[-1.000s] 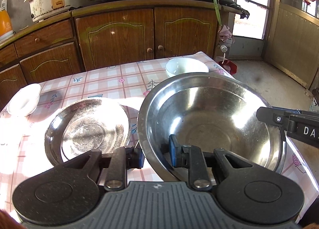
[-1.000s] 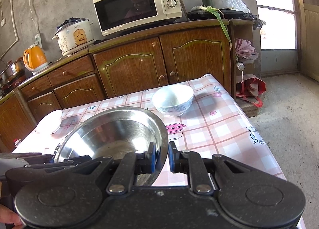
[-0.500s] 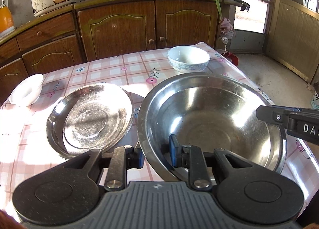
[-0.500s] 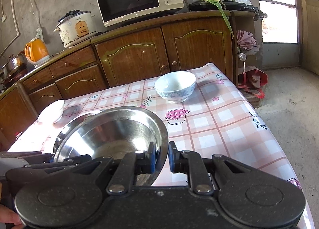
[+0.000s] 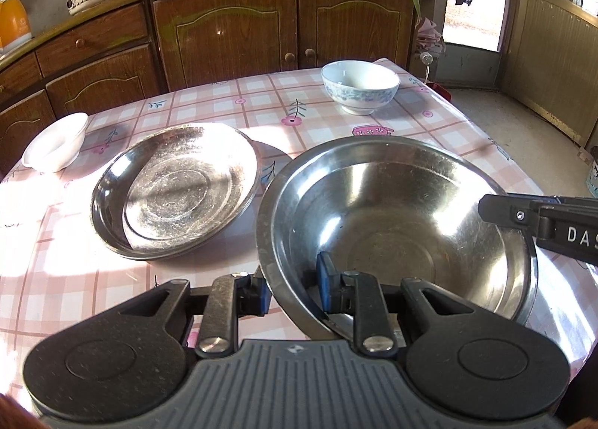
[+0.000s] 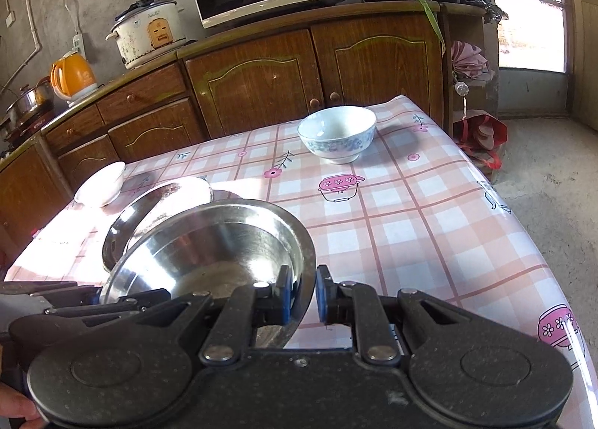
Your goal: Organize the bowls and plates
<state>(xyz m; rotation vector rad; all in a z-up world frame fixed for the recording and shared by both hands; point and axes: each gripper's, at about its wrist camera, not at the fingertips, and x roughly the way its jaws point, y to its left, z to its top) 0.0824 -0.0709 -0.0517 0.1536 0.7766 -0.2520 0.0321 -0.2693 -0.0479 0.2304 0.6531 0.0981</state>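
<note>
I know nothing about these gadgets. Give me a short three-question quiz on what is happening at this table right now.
1. True or false: both grippers clamp the rim of the big steel bowl.
2. What lies beside it, toward the small white bowl? A) steel plate B) cutting board C) mug
3. Fill in: the patterned bowl stands ____ on the table, touched by neither left gripper nor right gripper.

Key: 1 true; 2 A, the steel plate; 3 upright.
</note>
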